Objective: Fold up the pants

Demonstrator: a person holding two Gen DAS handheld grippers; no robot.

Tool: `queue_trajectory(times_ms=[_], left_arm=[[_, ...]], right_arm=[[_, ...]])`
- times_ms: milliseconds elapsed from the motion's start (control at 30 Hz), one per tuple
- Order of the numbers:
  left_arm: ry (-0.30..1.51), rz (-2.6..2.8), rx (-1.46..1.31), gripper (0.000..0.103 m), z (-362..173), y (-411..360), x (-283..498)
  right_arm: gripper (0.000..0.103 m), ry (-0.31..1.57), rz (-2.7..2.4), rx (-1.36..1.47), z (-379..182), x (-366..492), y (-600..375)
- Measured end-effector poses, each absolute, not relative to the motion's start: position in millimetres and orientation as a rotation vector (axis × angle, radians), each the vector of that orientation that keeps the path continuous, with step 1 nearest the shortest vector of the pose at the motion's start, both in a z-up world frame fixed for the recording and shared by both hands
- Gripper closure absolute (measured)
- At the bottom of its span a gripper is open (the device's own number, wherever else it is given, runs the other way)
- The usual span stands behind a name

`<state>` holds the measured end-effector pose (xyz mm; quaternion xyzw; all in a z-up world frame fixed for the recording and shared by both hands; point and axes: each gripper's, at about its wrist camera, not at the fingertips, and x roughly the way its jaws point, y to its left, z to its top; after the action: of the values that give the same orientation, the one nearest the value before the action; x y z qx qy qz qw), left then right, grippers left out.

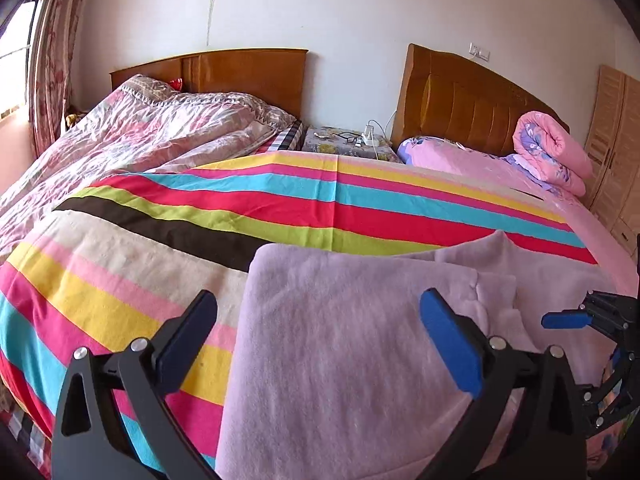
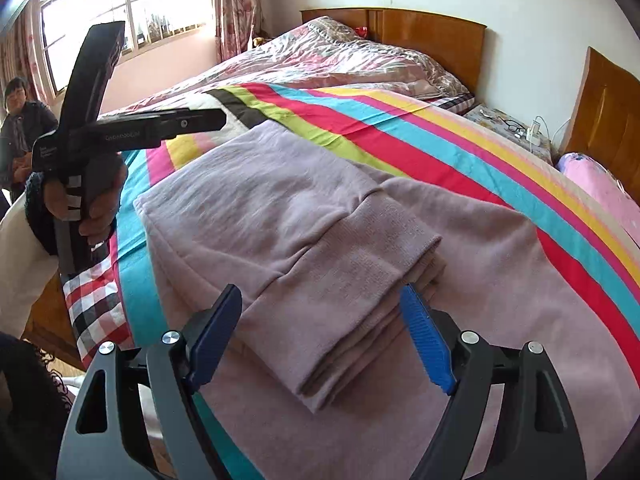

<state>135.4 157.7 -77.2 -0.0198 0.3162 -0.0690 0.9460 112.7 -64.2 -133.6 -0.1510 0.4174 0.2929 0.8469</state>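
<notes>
Your left tongs and right tongs both gape wide, empty, above the folded pants on the bed.

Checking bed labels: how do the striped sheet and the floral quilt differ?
The striped sheet lies flat and smooth, in bold bands; the floral quilt is crumpled and puffy, pale pink, with a sheen. The sheet carries the folded mauve pants; the quilt carries nothing visible. Both cover beds with wooden headboards.
</notes>
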Motion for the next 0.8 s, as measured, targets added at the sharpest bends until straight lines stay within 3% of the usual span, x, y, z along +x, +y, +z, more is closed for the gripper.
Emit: queue_trajectory(times_ms=[167, 400, 567, 800], left_arm=[[0.81, -0.044, 0.139, 0.001, -127, 134, 131], [0.671, -0.109, 0.103, 0.002, -74, 78, 107], [0.74, -0.199, 0.174, 0.001, -92, 15, 118], [0.814, -0.223, 0.203, 0.001, -134, 2, 119]], right_arm=[[0.022, 0.937, 0.557, -0.248, -140, 97, -89], [0.018, 0.739, 0.228, 0.205, -91, 9, -251], [0.019, 0.653, -0.052, 0.617, -114, -75, -372], [0.024, 0.694, -0.158, 0.708, -136, -65, -419]])
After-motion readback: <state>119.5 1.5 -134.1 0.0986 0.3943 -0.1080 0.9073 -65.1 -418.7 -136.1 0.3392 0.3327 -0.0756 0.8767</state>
